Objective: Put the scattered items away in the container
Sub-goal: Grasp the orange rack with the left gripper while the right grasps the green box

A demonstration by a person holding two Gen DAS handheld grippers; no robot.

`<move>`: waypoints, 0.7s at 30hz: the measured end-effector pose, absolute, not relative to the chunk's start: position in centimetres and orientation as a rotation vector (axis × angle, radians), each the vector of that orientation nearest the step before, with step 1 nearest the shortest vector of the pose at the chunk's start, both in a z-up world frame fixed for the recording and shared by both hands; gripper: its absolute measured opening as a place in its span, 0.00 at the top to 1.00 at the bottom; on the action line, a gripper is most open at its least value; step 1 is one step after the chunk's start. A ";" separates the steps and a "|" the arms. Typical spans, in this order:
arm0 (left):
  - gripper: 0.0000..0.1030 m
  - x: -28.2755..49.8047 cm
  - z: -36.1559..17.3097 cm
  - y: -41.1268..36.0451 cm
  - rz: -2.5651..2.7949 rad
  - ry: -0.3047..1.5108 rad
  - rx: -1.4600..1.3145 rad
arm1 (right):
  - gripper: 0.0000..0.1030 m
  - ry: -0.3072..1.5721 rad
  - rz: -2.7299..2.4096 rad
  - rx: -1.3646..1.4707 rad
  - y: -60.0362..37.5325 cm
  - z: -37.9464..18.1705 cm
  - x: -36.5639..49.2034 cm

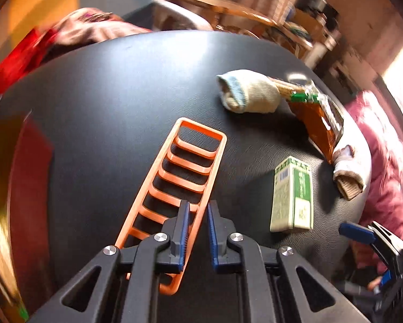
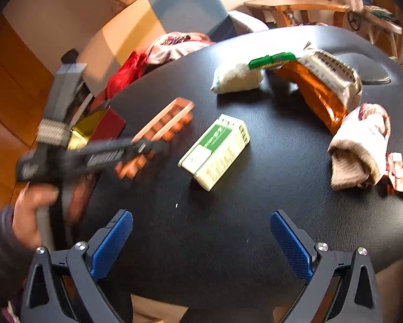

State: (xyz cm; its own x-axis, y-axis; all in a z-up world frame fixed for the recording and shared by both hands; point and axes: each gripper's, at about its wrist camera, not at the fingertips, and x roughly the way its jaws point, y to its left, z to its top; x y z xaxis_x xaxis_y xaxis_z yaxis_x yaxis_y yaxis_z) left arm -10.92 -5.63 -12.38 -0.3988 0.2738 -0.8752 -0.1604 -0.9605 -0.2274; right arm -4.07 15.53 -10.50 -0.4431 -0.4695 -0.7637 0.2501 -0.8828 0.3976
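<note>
My left gripper point(image 1: 197, 207) is shut on one long side of an orange slotted plastic rack point(image 1: 180, 172) and holds it above the black table point(image 1: 120, 94); both show blurred in the right wrist view, the gripper point(image 2: 147, 148) and the rack point(image 2: 163, 121). My right gripper point(image 2: 201, 231) is open and empty over the table's near edge. On the table lie a green-and-white box point(image 2: 215, 150), a white rolled sock point(image 2: 236, 79), an orange snack bag point(image 2: 317, 86) and a beige rolled sock point(image 2: 357, 145). A red and gold container point(image 2: 99, 129) stands at the table's left edge.
A small wrapped item point(image 2: 398, 172) lies at the far right beside the beige sock. Red and pink cloth point(image 2: 153, 53) is piled beyond the table's far left edge. A wooden table point(image 2: 295, 6) stands behind. A pink garment point(image 1: 384, 145) hangs by the right edge.
</note>
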 end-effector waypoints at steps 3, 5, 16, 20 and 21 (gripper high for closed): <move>0.89 -8.8 -12.1 -6.6 2.466 -0.198 -1.537 | 0.00 -0.318 -2.406 1.318 14.9 -9.8 -5.0; 0.89 -7.7 -11.9 -6.9 2.499 -0.200 -1.543 | 0.00 -0.321 -2.457 1.313 14.5 -9.5 -5.7; 0.61 -7.7 -10.2 -6.2 2.529 -0.084 -1.482 | 0.22 -0.245 -2.611 1.441 12.1 -10.0 -9.4; 0.61 -9.1 -10.9 -5.5 2.493 0.006 -1.517 | 0.37 -0.187 -2.548 1.516 11.6 -11.2 -9.9; 0.61 -9.4 -11.1 -5.5 2.490 0.022 -1.524 | 0.38 -0.176 -2.538 1.522 11.6 -11.4 -9.9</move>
